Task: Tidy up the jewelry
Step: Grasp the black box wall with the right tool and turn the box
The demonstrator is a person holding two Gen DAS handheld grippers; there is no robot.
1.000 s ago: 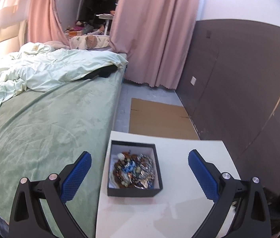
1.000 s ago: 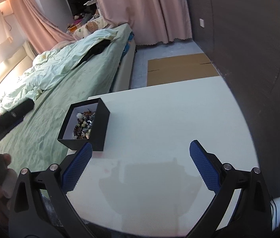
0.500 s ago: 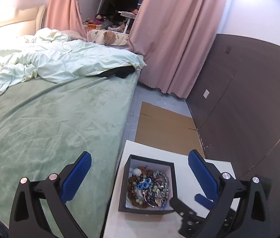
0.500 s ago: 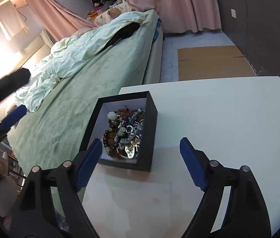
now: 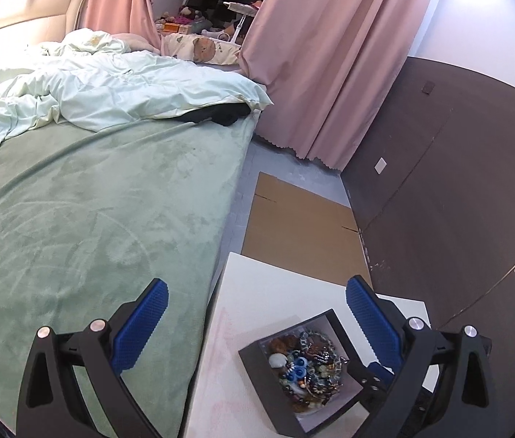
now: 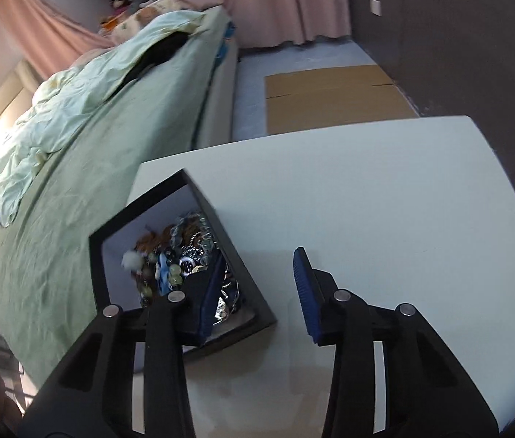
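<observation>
The black box (image 6: pixel 188 255) sat on the white counter (image 6: pixel 385 219), at the counter's edge nearest the bed (image 5: pixel 75 219), and served as the landmark for everything else. Inside the box lay the jewelry (image 5: pixel 306 368), a tangled heap of beads, a pale shell, blue pieces and silvery chain, filling most of the white-lined floor.

The right gripper (image 6: pixel 257 288) straddled the box's right-hand wall: its jaws were released and set wide, one blue pad dipped inside the box among the pieces, the other outside over bare counter. Nothing was gripped between them. The left gripper (image 5: pixel 255 323) hovered above and behind the box, jaws also released and wide apart, holding nothing.

As a judgement, the jewelry would handle as light, limp and slippery: strands would drape, snag on one another and drag neighbours up with them. Beads and the shell looked hard but could chip or slide out of a pinch. The best hold seemed to be on a single loop or a thicker beaded section near the top of the heap, lifted slowly. The box itself looked stiff, light card, liable to skid if nudged.

No brand, label or legible writing showed on the box or the jewelry.
</observation>
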